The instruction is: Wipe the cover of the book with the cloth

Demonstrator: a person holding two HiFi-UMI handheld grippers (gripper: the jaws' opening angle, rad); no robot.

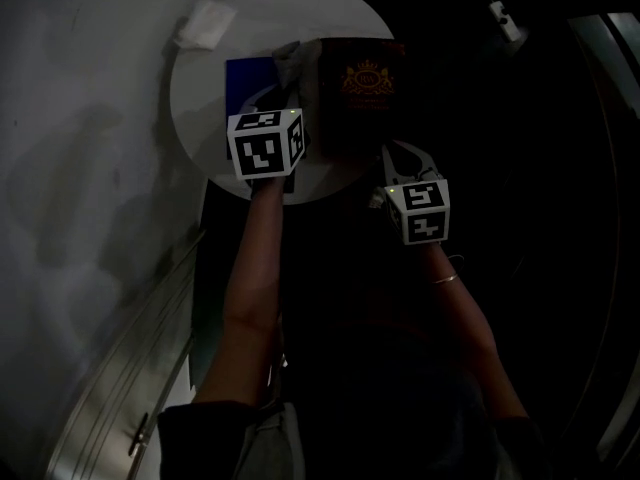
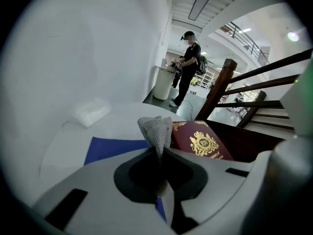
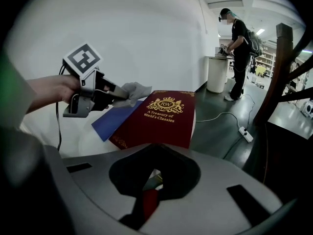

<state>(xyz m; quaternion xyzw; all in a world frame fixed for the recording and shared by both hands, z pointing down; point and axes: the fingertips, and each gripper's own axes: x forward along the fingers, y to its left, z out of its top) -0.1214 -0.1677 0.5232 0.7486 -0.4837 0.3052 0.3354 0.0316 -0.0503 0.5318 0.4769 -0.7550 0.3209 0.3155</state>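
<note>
While the left gripper [image 2: 159,155] pinches the grey cloth [image 2: 155,130] by the red book [image 3: 156,119], the right gripper [image 3: 150,186] holds that book's edge tight.

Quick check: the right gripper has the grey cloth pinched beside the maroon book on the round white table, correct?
Not quite: it is the left gripper that has the grey cloth pinched, as the left gripper view shows. The cloth is beside the maroon book on the round white table.
</note>
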